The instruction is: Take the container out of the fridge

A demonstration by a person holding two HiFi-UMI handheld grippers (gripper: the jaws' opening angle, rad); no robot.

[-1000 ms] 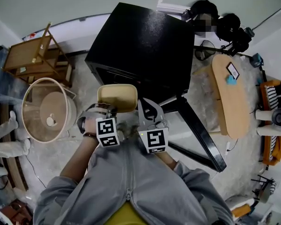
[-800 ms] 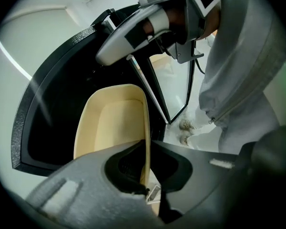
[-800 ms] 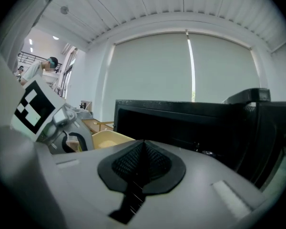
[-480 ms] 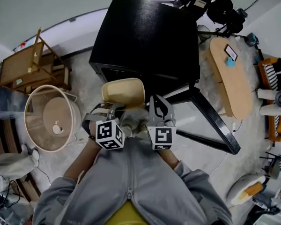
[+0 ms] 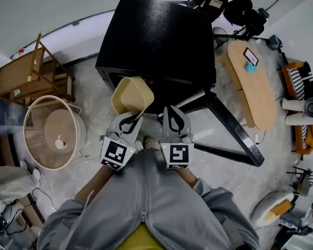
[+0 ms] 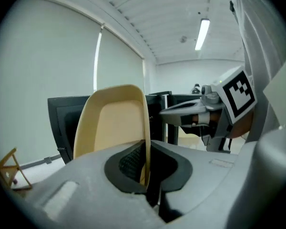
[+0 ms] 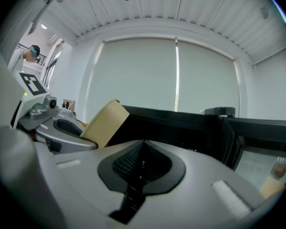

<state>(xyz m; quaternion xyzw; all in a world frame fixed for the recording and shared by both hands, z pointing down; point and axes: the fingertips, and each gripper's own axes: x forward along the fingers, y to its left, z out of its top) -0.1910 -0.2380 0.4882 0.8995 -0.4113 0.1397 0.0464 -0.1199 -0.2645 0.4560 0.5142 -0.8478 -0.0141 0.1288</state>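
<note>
- Pale floor (image 5: pixel 94 95) underfoot; black fridge (image 5: pixel 156 40) at the far middle, its door (image 5: pixel 229 134) swung open to the right; round basket (image 5: pixel 52 132) and wooden rack (image 5: pixel 28 74) off to the left, oval table (image 5: pixel 250 87) to the right
- Gripped by the left gripper (image 5: pixel 129 120): the container (image 5: pixel 131 95), a cream tub, pinched by one thin wall; plain in the left gripper view, with that wall squeezed edge-on between closed pads
- Changed within the last second: carried flat and mouth-up then, just near of the fridge front; now raised higher and rolled up onto its edge, hollow side showing, with the gripper itself turned over
- Hardly moved meanwhile: the right gripper (image 5: pixel 176 120), jaws together on nothing, just right of the left one and apart from the tub
- For the task: container already outside the fridge, in the air just near of the open front; removal itself judged as good as done
- Probably left to do: finding a spot to set it down, perhaps closing the door with the free gripper
- Worth watching: a one-wall pinch on a tilted tub, liable to pivot in the pads; tub looks empty, so little to spill
</note>
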